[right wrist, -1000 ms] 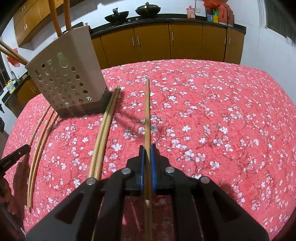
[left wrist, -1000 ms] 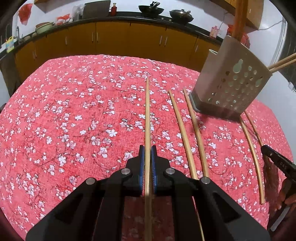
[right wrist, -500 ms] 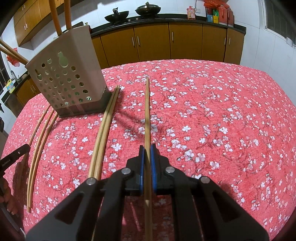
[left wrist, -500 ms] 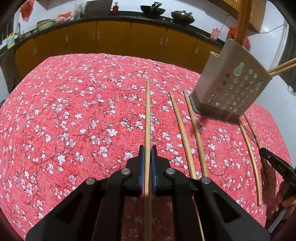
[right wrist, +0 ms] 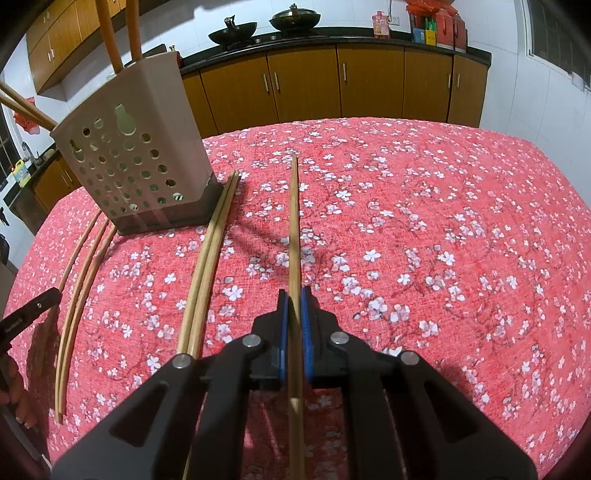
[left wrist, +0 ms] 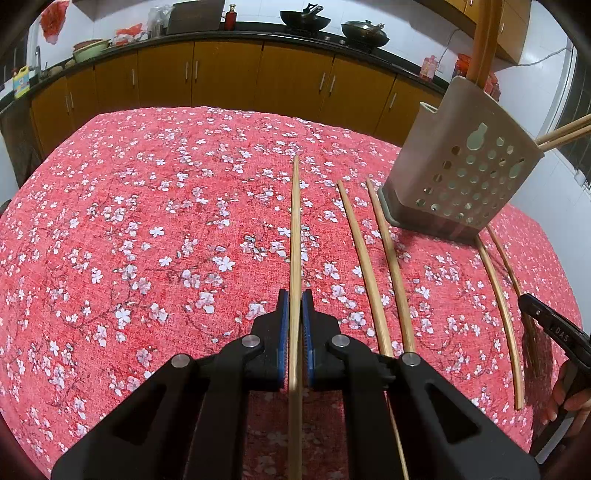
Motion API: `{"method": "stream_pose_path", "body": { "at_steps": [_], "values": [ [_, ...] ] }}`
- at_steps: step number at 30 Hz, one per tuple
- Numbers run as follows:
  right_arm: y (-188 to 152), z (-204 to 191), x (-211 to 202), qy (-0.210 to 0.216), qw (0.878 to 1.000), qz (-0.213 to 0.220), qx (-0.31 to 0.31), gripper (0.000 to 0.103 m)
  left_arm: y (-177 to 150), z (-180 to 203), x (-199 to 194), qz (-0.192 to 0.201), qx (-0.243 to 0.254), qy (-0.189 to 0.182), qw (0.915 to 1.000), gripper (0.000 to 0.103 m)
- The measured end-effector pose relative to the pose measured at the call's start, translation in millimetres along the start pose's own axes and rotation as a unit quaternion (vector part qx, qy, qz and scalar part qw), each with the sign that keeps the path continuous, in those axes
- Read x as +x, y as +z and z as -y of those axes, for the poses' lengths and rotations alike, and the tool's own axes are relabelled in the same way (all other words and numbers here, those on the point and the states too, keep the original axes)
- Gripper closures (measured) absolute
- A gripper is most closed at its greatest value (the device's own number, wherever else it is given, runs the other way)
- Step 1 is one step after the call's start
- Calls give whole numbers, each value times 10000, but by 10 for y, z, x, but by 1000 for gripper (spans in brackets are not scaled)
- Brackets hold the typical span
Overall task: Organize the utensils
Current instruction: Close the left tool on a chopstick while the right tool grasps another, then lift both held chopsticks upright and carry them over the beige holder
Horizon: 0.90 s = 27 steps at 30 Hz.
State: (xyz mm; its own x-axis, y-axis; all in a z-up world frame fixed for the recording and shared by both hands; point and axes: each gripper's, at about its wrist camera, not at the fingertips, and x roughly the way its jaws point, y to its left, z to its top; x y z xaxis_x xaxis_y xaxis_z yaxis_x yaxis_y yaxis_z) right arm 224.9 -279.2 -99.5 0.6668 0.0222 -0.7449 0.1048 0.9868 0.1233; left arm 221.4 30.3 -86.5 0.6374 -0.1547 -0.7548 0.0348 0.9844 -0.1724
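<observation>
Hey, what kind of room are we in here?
Most likely a home kitchen. Woks sit on a dark counter over wooden cabinets, and a perforated utensil holder with chopsticks stands on a table under a red floral cloth.

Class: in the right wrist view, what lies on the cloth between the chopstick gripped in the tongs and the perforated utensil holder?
Two loose chopsticks lie side by side between the gripped chopstick and the holder, seen in the right wrist view.
</observation>
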Motion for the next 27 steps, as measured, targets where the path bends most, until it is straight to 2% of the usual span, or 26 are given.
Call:
{"method": "stream_pose_path", "body": {
  "at_steps": [5,15,19,21,27],
  "values": [
    [-73,-35,-62,-29,10000,-8,-26,94,-84,82,-47,6,79,196,9998,94],
    [-96,-22,-84,11,10000,-6,32,94,-181,70,-167,31,-28,242,9997,95],
    [-88,-6,-141,-18,10000,1,31,95,-211,98,-203,-17,149,329,9993,95],
    [-65,9,-234,55,9999,105,79,95,-180,89,-221,-69,104,245,9996,95],
    [98,59,-676,141,9976,659,168,95,1,56,-534,318,112,143,9993,96]
  ]
}}
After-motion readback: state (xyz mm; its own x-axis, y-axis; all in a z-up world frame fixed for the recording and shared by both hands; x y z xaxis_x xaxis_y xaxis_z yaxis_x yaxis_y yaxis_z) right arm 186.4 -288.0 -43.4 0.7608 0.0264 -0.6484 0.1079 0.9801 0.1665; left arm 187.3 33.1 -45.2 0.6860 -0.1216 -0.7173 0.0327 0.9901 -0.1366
